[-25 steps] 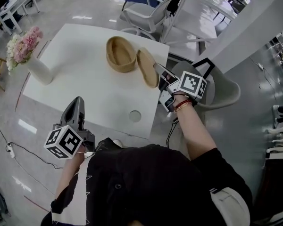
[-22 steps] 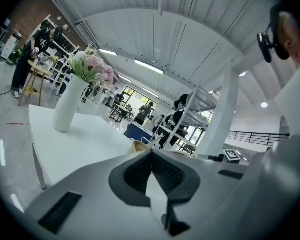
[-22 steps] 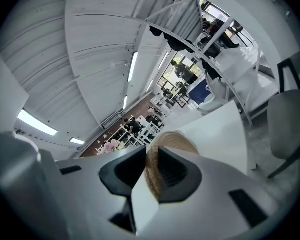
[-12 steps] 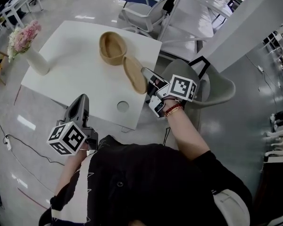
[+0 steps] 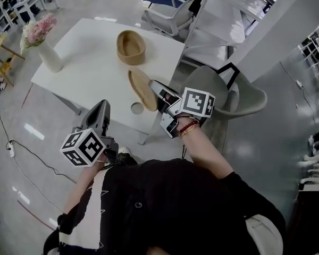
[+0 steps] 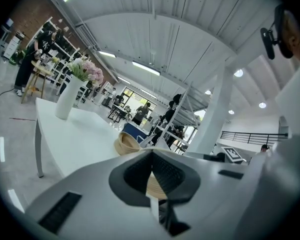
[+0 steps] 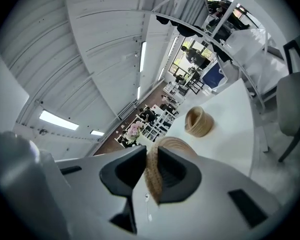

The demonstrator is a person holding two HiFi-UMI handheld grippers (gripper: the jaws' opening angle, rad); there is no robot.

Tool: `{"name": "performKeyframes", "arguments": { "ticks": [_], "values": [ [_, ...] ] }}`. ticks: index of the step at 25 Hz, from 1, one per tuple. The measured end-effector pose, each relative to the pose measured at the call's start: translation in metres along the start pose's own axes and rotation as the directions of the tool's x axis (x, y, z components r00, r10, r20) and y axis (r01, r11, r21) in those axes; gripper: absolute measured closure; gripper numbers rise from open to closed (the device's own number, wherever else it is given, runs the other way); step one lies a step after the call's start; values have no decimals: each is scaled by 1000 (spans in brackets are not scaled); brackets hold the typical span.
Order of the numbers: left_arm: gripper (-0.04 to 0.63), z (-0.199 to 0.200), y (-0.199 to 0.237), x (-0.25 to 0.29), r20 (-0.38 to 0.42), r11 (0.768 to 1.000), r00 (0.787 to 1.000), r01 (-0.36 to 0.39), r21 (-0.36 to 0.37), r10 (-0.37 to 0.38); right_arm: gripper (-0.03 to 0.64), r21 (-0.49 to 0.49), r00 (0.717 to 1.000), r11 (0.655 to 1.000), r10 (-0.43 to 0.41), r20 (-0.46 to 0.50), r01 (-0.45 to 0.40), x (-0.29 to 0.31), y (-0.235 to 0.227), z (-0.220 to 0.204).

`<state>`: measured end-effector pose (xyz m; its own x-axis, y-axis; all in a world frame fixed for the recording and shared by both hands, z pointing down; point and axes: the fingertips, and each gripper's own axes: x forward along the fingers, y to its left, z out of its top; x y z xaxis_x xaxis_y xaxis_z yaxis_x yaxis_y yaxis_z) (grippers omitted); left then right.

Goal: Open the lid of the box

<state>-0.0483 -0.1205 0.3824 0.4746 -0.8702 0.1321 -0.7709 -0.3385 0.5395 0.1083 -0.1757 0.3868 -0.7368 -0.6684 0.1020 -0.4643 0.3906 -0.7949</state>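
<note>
On your side of the box [image 5: 131,47], apart from it, the woven lid [image 5: 142,90] hangs tilted in your right gripper [image 5: 155,86], its jaws pinched narrowly on the rim. The opening itself looks done: the box sits uncovered on the desk [image 5: 85,62], and only setting the lid down seems left. Your left gripper [image 5: 102,108], farther from the box, is closed on nothing. Whether the lid's lower edge touches the desk is hard to make out.
</note>
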Motion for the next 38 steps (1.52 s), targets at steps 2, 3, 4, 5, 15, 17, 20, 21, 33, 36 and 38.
{"name": "performKeyframes", "arguments": {
  "ticks": [2,3,4,5,15,17,20,21,33,36,38],
  "values": [
    [586,-3,-6,-7,3,1000,1000,-2,-1,2,540,-20,1000,1000,-3,-4,3,-7,9,-7],
    [586,-4,-9,-9,4,1000,1000,-2,0,2,540,-31,1000,999,-10,-6,10,-10,12,-9],
    [586,-6,-11,-11,6,1000,1000,-3,2,3,540,-44,1000,999,-19,-9,19,-14,14,-12],
    [586,-6,-13,-13,8,1000,1000,-6,5,6,540,-60,1000,998,-29,-12,28,-16,17,-14],
    [586,-15,-39,-19,8,999,1000,2,49,-3,540,-168,998,984,-60,2,60,-37,31,-26],
    [586,-15,-43,-20,12,998,1000,2,58,-2,540,-168,998,984,-56,-2,54,-40,33,-29],
    [585,-15,-46,-21,17,998,1000,-3,68,2,540,-168,998,984,-57,2,57,-42,33,-32],
    [586,-15,-46,-20,20,998,1000,-5,69,3,540,-174,998,983,-63,5,62,-43,32,-32],
    [586,-14,-49,-22,20,997,1000,-12,81,10,539,-223,994,970,-106,-9,102,-45,28,-35],
    [585,-15,-49,-23,19,997,1000,-12,82,11,540,-225,995,969,-103,-13,98,-45,28,-37],
    [586,-14,-49,-22,18,997,1000,-12,81,11,540,-231,995,968,-102,-13,96,-44,29,-36]
  ]
}}
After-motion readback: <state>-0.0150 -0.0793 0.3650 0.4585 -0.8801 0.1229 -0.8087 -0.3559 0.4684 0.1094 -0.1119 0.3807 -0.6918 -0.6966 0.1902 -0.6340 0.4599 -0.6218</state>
